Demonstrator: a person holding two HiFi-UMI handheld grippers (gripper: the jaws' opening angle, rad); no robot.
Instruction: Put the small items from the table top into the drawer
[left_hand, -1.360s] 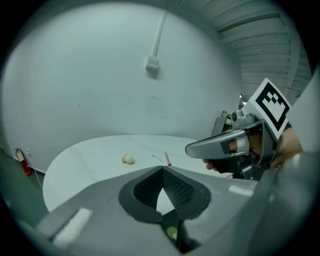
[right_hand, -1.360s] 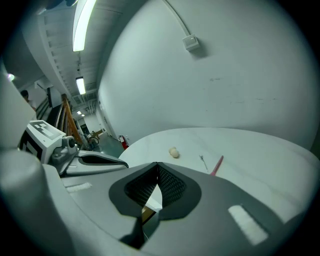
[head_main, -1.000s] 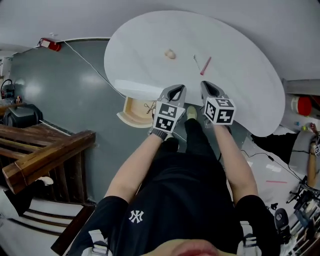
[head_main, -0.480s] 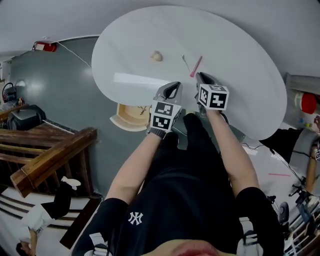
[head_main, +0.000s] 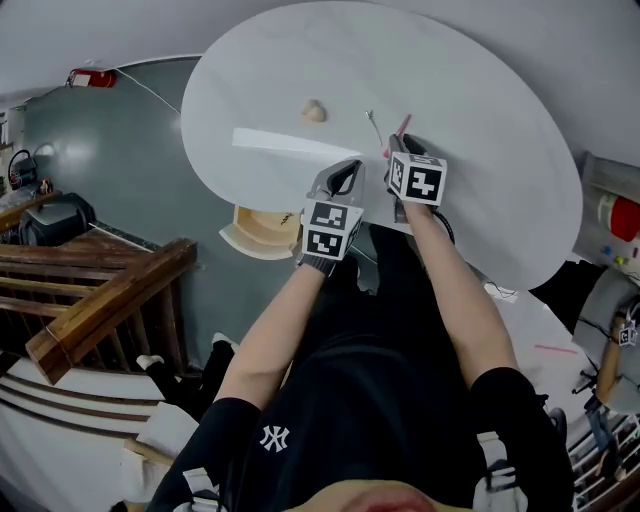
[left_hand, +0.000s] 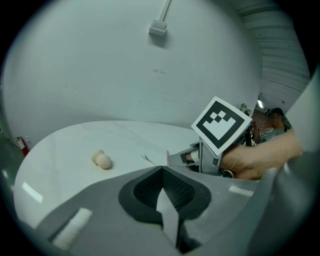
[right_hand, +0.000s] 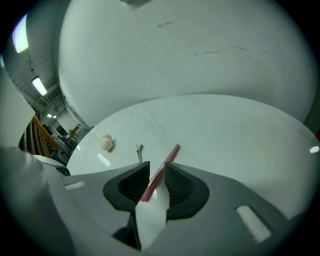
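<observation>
On the white round table lie a beige lump, a small metal clip and a pink stick. My right gripper points down at the stick's near end. In the right gripper view its jaws stand apart on either side of the pink stick, having just been opening; the pads do not press it. My left gripper hovers at the table's near edge, shut and empty. The lump and clip lie ahead of it.
A pale wooden drawer stands pulled out under the table's near left edge. A dark wooden stair railing runs at the left. A red thing sits on the floor to the right, near another person.
Both grippers have moved forward from the table's near edge. The right one went farther and now reaches the pink stick; the left advanced only a little.
</observation>
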